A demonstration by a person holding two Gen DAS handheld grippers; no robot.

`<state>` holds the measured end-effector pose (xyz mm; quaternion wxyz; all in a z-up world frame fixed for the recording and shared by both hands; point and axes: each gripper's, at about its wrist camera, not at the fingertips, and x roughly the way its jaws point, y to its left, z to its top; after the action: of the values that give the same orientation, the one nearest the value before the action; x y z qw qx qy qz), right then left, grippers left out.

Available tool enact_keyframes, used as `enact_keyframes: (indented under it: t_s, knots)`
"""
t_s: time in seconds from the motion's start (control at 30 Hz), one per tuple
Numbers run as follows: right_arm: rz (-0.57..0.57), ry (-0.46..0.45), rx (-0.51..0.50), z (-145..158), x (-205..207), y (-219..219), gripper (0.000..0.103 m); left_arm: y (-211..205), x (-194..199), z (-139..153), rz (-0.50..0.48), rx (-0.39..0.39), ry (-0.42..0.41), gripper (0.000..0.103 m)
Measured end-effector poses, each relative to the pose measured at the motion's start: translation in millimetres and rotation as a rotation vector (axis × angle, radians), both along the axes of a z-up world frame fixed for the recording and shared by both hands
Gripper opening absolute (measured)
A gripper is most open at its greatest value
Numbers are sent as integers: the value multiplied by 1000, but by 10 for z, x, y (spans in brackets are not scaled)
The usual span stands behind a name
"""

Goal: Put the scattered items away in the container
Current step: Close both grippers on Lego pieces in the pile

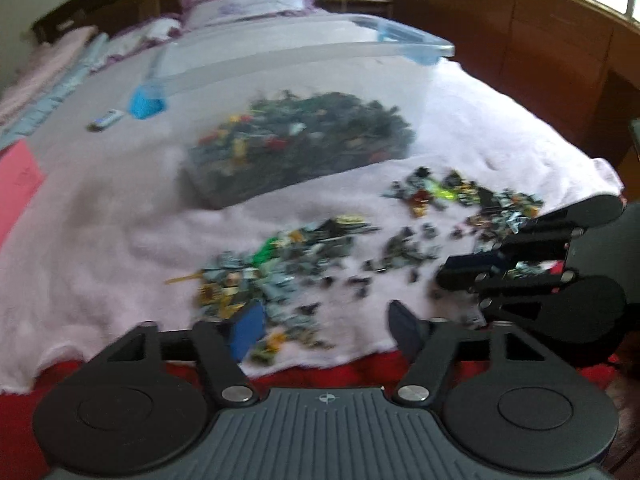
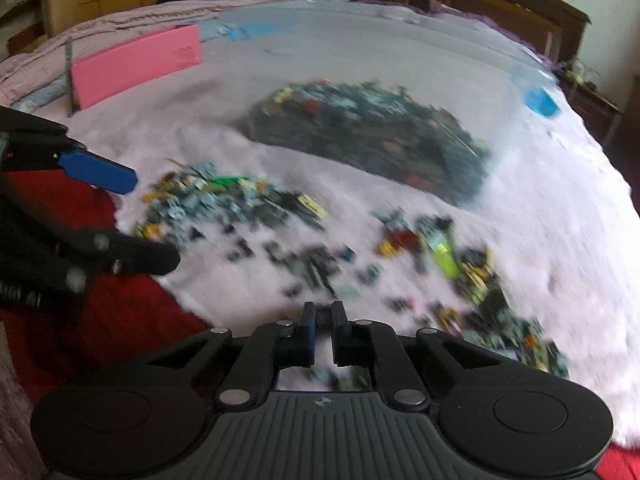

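Note:
A clear plastic bin (image 1: 304,60) with blue handles sits on the bed, holding a heap of small toy bricks (image 1: 304,144); it also shows in the right wrist view (image 2: 500,92). Loose bricks lie scattered on the pale blanket in front of it: one pile (image 1: 272,268) near my left gripper, another (image 1: 472,196) to the right. My left gripper (image 1: 326,324) is open and empty over the near pile. My right gripper (image 2: 324,316) is nearly shut just above the blanket among scattered bricks (image 2: 312,264); blur hides whether it holds one.
A pink box (image 2: 136,64) lies on the bed's left side. A small white object (image 1: 106,120) lies left of the bin. Red bedding (image 1: 340,372) shows at the blanket's near edge. Pillows (image 1: 240,4) and a wooden headboard stand behind; a wooden cabinet (image 1: 520,40) is on the right.

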<state>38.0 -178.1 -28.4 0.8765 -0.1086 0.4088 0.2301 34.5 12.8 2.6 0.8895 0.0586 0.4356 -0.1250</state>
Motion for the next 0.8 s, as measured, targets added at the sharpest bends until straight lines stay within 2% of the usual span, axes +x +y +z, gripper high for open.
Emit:
enact_keyframes:
  t_s: [0.03, 0.1, 0.13, 0.17, 0.27, 0.57, 0.8]
  knots:
    - [-12, 6, 12, -15, -7, -38, 8, -40, 41, -32, -10, -11, 13, 50]
    - [-27, 9, 33, -36, -18, -82, 8, -122, 119, -99, -29, -29, 35, 47]
    - [-28, 7, 33, -44, -23, -81, 8, -164, 155, -137, -39, -35, 44, 43]
    - [-26, 2, 30, -55, -29, -74, 8, -203, 181, -176, -46, -36, 52, 35]
    - [-22, -8, 30, -76, -49, -74, 8, -276, 256, -302, -38, -23, 78, 24]
    - [-35, -10, 65, -94, -53, -104, 8, -234, 278, -293, -38, -31, 78, 9]
    - [-39, -25, 59, -44, -78, -87, 8, -177, 181, -143, -26, -53, 48, 9]
